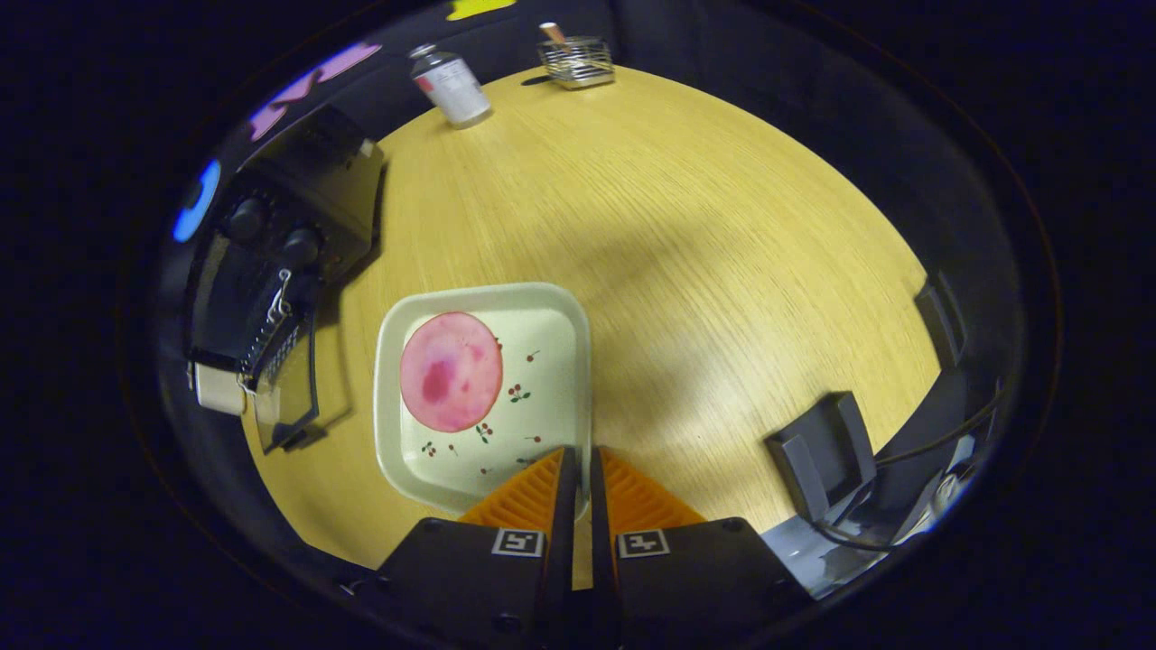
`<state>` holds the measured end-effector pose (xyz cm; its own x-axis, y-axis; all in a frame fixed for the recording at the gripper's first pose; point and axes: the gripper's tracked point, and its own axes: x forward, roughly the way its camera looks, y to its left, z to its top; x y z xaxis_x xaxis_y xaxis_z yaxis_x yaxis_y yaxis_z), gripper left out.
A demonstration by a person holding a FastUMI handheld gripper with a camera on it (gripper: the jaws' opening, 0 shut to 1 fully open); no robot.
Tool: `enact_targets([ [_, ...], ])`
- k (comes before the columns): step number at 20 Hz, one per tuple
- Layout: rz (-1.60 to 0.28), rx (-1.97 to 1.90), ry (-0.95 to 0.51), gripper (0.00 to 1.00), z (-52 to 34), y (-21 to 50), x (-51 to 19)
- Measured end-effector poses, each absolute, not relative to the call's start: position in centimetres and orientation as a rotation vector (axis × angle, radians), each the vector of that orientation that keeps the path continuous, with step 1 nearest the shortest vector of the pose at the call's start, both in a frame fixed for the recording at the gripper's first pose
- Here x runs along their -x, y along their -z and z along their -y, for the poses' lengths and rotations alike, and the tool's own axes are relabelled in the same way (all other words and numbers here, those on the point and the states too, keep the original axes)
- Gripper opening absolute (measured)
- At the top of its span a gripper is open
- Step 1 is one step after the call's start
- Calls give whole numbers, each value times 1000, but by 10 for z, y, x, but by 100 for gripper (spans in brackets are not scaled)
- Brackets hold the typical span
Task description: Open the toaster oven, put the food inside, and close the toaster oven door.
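Observation:
A pink round slice of food lies on a white square plate with small cherry prints, on the wooden table. My gripper is at the plate's near right rim. Its orange fingers are closed together with the rim running in between them, so they are shut on the plate. To the left of the plate stands the black toaster oven, with two knobs showing. Its glass door hangs open toward the table, and a wire rack shows at the opening.
A white bottle and a wire basket stand at the far edge of the round table. A dark bracket with cables sits to the right of the fingers.

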<state>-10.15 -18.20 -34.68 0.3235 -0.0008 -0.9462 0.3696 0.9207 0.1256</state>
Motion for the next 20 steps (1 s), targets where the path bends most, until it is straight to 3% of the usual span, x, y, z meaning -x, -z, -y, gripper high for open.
enact_targets([
  [5, -1161, -404, 174, 6, 172, 350, 89],
  [12, -1022, -955, 286, 6, 161, 328, 98],
  [20, -824, -1151, 315, 6, 172, 272, 96],
])
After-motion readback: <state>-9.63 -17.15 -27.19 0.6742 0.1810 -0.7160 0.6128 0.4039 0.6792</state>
